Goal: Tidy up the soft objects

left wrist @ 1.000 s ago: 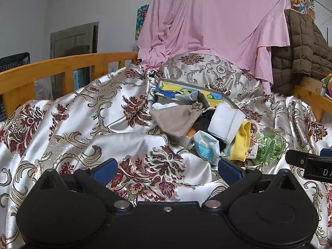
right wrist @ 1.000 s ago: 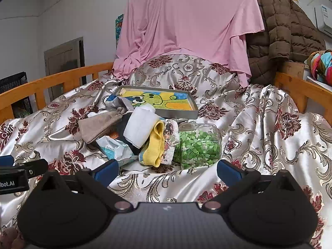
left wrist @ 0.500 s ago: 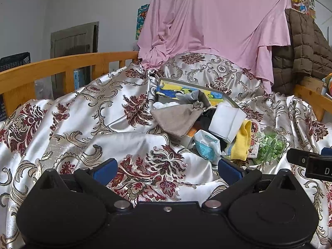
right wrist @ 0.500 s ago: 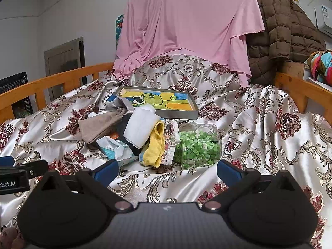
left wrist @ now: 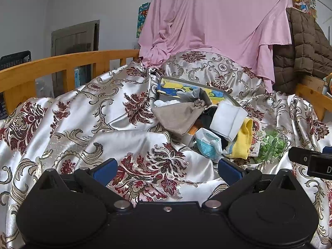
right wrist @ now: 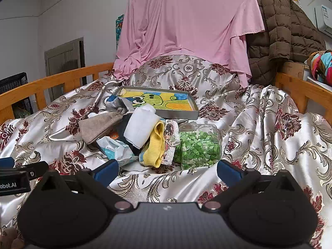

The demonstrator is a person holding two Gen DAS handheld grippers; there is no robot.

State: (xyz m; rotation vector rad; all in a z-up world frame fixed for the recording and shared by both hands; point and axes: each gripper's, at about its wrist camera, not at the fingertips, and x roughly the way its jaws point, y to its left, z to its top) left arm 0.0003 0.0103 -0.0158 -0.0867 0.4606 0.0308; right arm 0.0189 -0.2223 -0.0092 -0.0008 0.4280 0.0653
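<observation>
The satin bedspread (right wrist: 259,128) is bounded by wooden rails (right wrist: 62,78) on both sides and by a draped pink sheet (right wrist: 186,20) at the back; bare cloth is seen to the right of the clutter and in front of it. The right gripper (right wrist: 167,169) is held with its fingers spread wide, nothing between them, and the left gripper (left wrist: 167,169) is likewise spread and unloaded. The pile of soft objects (right wrist: 132,132) lies ahead of both, apart from the fingers: a beige pouch (right wrist: 99,126), a white folded cloth (right wrist: 141,126), a yellow sock (right wrist: 154,147). A glass jar (right wrist: 197,145) filled with green pieces rests touching the pile's right edge. A metal tray (right wrist: 166,113) with a cartoon-printed bottom is set behind the pile.
</observation>
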